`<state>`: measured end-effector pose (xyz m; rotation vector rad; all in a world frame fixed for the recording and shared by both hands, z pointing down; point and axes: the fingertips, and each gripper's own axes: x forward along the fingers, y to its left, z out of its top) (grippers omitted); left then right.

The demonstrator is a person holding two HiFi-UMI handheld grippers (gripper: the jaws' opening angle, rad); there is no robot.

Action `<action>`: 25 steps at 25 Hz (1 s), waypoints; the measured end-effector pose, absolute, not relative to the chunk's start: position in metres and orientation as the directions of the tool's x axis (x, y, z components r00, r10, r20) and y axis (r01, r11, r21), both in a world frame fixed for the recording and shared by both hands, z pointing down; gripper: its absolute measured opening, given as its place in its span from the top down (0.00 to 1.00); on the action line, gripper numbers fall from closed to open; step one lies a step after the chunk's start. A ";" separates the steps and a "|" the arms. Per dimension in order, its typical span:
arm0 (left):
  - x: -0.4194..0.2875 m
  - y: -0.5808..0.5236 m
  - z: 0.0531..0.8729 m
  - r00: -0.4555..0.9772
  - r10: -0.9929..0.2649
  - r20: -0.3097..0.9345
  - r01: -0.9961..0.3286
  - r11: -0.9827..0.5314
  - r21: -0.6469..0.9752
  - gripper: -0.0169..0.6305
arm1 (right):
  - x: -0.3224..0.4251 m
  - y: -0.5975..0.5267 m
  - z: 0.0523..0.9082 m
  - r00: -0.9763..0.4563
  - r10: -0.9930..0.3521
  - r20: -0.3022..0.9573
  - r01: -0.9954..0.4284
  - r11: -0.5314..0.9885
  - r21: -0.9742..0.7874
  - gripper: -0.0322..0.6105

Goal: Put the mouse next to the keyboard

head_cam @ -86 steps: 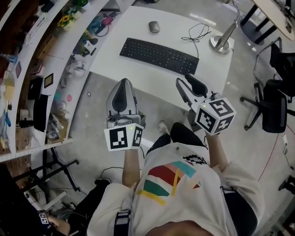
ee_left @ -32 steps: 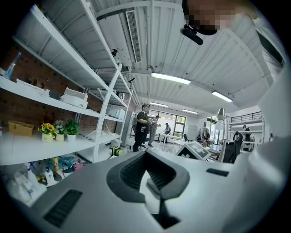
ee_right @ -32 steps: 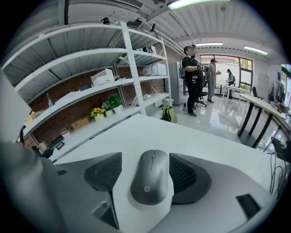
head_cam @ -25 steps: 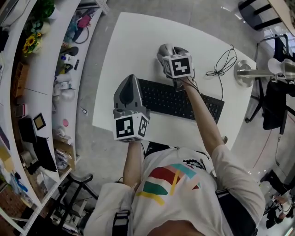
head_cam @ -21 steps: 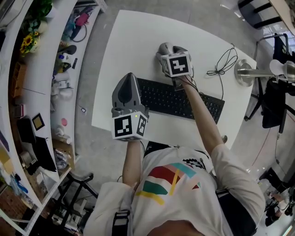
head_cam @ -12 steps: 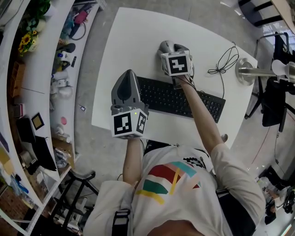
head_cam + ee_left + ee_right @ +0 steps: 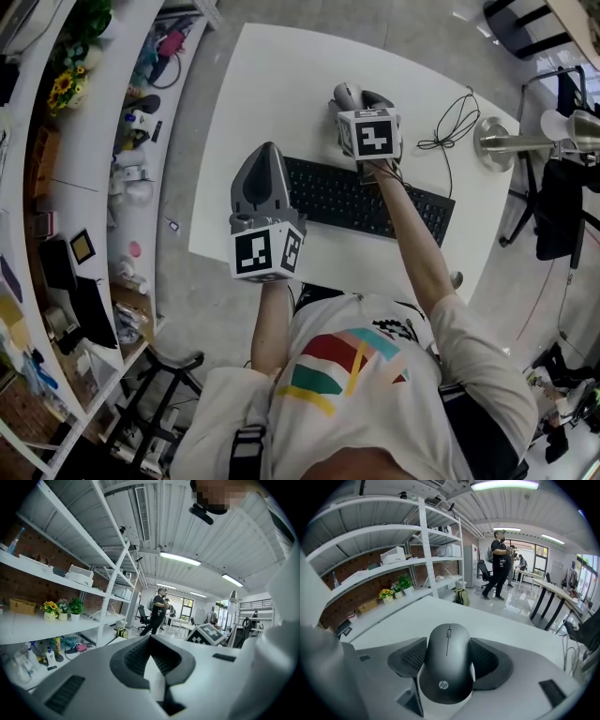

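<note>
Nearest: person's pale shirt point(image 7: 356, 394) with coloured stripes, both forearms stretched forward over the white table point(image 7: 272, 75).

Left gripper point(image 7: 263, 161): hovers above the table's near left part. From the head view its body covers the left end of the black keyboard point(image 7: 361, 204). Jaws drawn together at the tips, nothing between them; only a sliver of pale surface shows past the pads.

Keyboard lies flat, slanted across the table, with the right forearm crossing over it.

Right gripper point(image 7: 353, 97): beyond the keyboard's far edge, marker cube uppermost. Jaws closed in on the dark grey mouse point(image 7: 446, 663), one ribbed pad against each flank. Scroll wheel end points away from the gripper's camera, logo end nearest it. Mouse sits over the table just past the keyboard's far long side. Cannot tell whether its underside touches the tabletop.

Further right on the table: loose black cable point(image 7: 453, 120), then the round metal lamp base point(image 7: 492, 142) near the edge.

Off the table: white shelving point(image 7: 112, 141) along the left, cluttered with small items and yellow flowers point(image 7: 64, 89). Black office chair point(image 7: 561, 211) at right. Far down the room, in the right gripper view, a person in dark clothes point(image 7: 500, 564) among desks.
</note>
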<state>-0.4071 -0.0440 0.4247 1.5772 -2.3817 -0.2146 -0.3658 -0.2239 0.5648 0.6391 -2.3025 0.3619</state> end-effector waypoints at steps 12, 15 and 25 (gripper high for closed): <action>-0.314 -0.103 0.393 -0.166 -0.983 0.079 -0.943 0.182 0.278 0.91 | -0.193 -0.267 0.478 -0.543 -0.589 0.598 -0.733 0.680 0.004 0.48; -0.274 -0.120 0.394 -0.103 -0.991 0.081 -0.953 0.121 0.276 0.91 | -0.134 -0.270 0.473 -0.497 -0.631 0.596 -0.774 0.633 0.025 0.48; -0.176 -0.145 0.413 0.041 -0.990 0.137 -0.967 -0.006 0.253 0.91 | 0.034 -0.241 0.523 -0.351 -0.652 0.672 -0.891 0.452 -0.027 0.48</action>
